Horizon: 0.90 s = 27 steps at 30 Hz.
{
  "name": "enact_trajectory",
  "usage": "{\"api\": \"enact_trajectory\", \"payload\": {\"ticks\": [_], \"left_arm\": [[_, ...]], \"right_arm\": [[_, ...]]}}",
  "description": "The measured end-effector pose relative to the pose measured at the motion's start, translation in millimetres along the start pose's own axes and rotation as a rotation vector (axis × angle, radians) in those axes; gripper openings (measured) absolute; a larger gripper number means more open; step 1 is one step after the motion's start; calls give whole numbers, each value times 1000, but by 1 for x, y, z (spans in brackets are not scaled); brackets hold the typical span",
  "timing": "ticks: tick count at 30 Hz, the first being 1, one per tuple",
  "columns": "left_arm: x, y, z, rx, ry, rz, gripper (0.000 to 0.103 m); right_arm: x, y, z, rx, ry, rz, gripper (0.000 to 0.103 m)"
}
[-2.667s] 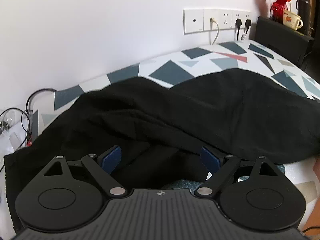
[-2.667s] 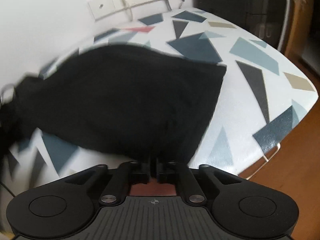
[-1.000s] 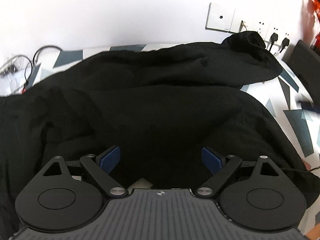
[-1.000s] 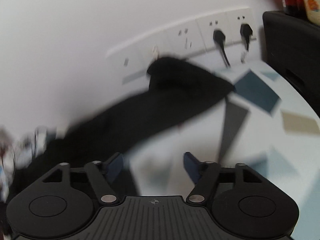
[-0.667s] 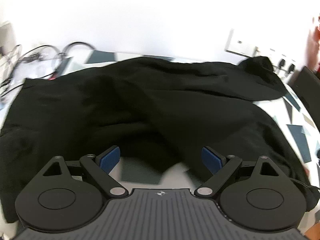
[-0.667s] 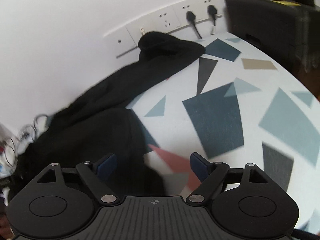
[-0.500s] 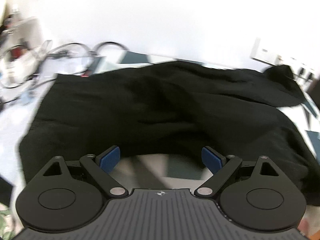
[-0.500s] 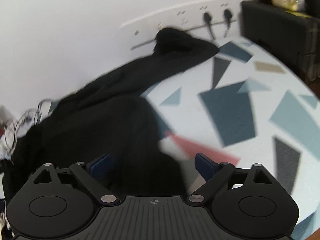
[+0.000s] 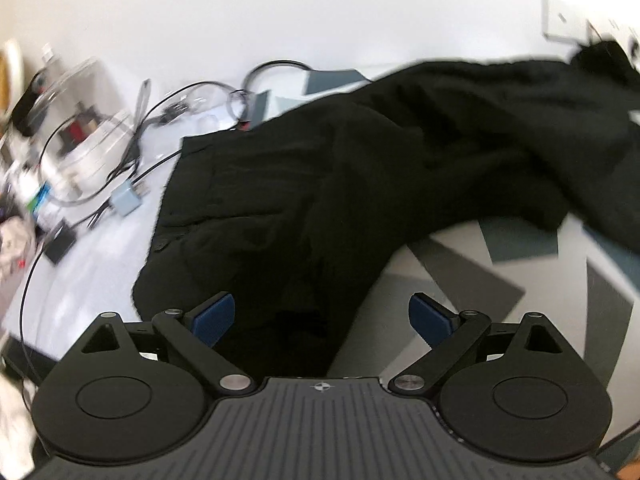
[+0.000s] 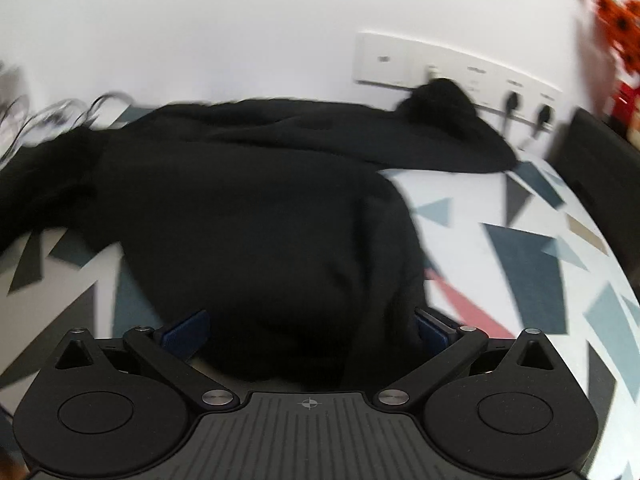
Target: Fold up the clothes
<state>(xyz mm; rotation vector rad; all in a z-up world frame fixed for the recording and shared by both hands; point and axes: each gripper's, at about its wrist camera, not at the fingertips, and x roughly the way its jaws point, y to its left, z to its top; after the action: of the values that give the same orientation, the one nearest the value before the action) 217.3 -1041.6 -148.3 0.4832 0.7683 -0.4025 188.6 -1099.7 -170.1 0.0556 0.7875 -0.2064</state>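
Observation:
A black garment (image 9: pixel 360 184) lies crumpled across the table's patterned cloth (image 9: pixel 472 280); one end is bunched up against the wall sockets (image 10: pixel 440 96). My left gripper (image 9: pixel 322 316) hovers open over the garment's near left edge, blue pads wide apart and gripping nothing. In the right wrist view the garment (image 10: pixel 260 220) fills the middle. My right gripper (image 10: pixel 310 330) is over its near edge with the jaws opening wide. Cloth lies between the pads, which do not press on it, and a fold partly covers the right pad.
Tangled cables (image 9: pixel 132 152) and small clutter (image 9: pixel 60 148) crowd the table's left end. Wall sockets with plugs (image 10: pixel 512 100) line the back wall. A black box (image 10: pixel 600 152) and orange flowers (image 10: pixel 616 20) stand at the right. Bare patterned cloth (image 10: pixel 520 260) shows right of the garment.
The right gripper, earlier shut on the garment's edge, has let go and opened wide. Both views have swung left; the left now shows the garment's left end and the cables.

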Motion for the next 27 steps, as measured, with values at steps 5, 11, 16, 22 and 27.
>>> {"api": "enact_trajectory", "payload": {"ticks": [5,11,16,22,27], "left_arm": [[18,-17,3,81,-11,53,96],[30,-7,11,0,-6,36,68],[23,3,4,-46,8,-4,25],[-1,29,3,-155,-68,35,19],[-16,47,6,-290,-123,70,19]], "right_arm": [[12,30,-3,-133,15,-47,102],[-16,48,5,-244,-94,-28,102],[-12,47,4,-246,-47,45,90],[-50,46,10,-188,-286,-21,95],[-33,39,10,-162,-180,155,96]]}}
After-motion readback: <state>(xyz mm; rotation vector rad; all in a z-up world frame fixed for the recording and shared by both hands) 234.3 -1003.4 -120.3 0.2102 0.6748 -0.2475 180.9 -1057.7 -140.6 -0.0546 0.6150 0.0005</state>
